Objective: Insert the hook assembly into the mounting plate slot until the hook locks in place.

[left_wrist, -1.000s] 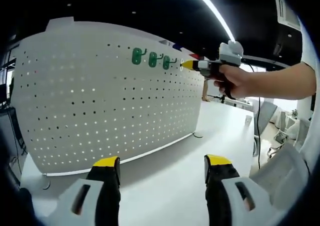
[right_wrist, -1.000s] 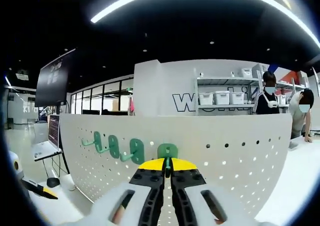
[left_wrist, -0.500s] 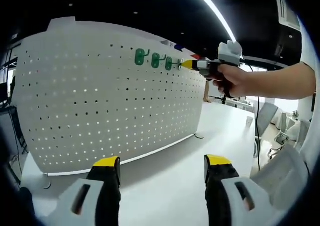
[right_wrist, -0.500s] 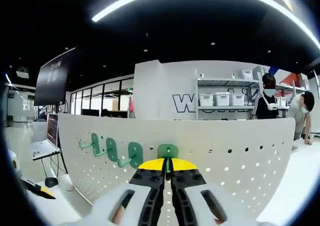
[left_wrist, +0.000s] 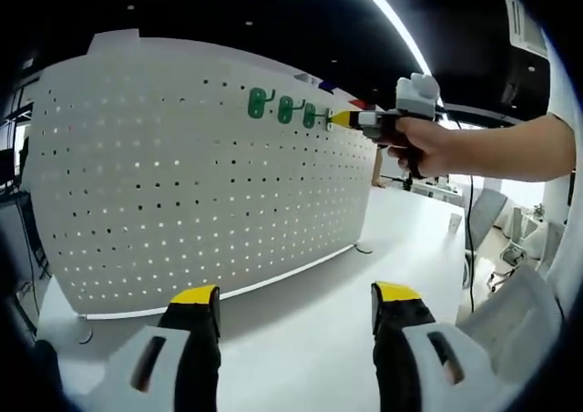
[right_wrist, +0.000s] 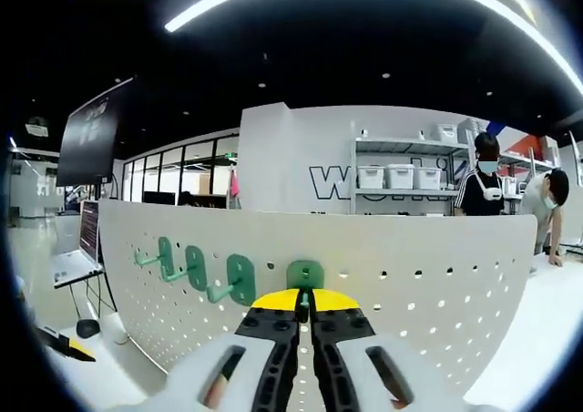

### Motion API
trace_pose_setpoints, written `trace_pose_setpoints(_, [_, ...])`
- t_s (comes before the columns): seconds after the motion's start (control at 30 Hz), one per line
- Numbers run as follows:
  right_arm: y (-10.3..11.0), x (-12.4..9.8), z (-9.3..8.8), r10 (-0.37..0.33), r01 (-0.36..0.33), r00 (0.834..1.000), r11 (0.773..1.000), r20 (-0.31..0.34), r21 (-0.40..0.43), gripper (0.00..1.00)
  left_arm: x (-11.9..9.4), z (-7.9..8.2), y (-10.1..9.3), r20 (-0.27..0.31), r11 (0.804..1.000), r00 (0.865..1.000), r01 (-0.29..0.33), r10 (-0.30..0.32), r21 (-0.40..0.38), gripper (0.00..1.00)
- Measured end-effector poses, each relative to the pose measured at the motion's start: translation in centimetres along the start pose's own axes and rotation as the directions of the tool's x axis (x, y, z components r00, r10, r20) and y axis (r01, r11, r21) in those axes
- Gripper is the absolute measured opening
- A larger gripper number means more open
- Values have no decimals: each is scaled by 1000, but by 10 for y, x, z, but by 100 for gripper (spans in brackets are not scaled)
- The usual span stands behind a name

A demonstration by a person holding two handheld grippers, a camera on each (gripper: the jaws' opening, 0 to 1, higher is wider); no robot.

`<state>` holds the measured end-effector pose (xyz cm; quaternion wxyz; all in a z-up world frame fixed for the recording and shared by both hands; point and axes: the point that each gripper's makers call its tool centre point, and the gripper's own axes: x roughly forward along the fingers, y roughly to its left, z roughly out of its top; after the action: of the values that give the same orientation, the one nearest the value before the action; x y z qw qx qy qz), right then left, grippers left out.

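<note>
While its yellow-tipped jaws stand pressed together around the stem of a green hook [right_wrist: 305, 276], the right gripper [right_wrist: 305, 303] holds that hook with its oval backplate flat against the white pegboard [right_wrist: 428, 275], near the board's top edge. Just to its left on the same row hang three more green hooks [right_wrist: 196, 271], their prongs jutting out toward the room. The held hook appears seated or nearly so, but whether it has locked cannot be told from these frames; as a judgement, the task is in its closing step, with a last push or a check of the lock and then the release left to do.

From the left gripper view, the left gripper [left_wrist: 296, 312] has its jaws set wide apart with nothing between them, hovering over the white tabletop [left_wrist: 301, 339] in front of the foot of the board. This view gives what the right one cannot: the whole curved pegboard [left_wrist: 182, 184] standing upright on the table, and the right gripper [left_wrist: 342, 118] from the side, held in a person's hand [left_wrist: 428, 148], its yellow tip meeting the board at the end of the green row of hooks [left_wrist: 284, 109]. It also shows that the left gripper is well apart from the work.

The right gripper view alone gives the hook's backplate close up, plus the room behind the board: a dark screen [right_wrist: 86, 139], shelving with white bins [right_wrist: 401, 177], and two people [right_wrist: 519, 193] at the far right
</note>
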<state>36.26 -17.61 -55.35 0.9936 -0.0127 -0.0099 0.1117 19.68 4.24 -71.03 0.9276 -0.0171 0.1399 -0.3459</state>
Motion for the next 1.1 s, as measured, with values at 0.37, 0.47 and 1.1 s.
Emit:
trace_pose_setpoints(0.37, [0,3,-3,-154,154,988,988,-9,20,1,-1,-1,0,-7,1000,1000,1,-1,1,69])
trace_pose_setpoints(0.47, [0,4,-3,-186,186,982,982,10,31,1,-1,0,0,-8,1000,1000,3,-3,3,68])
trace_pose_setpoints(1.1, [0,1,-4,-133,132,990,990,35,46,3,1,2,0,-2,1000,1000,1,-1,2,68])
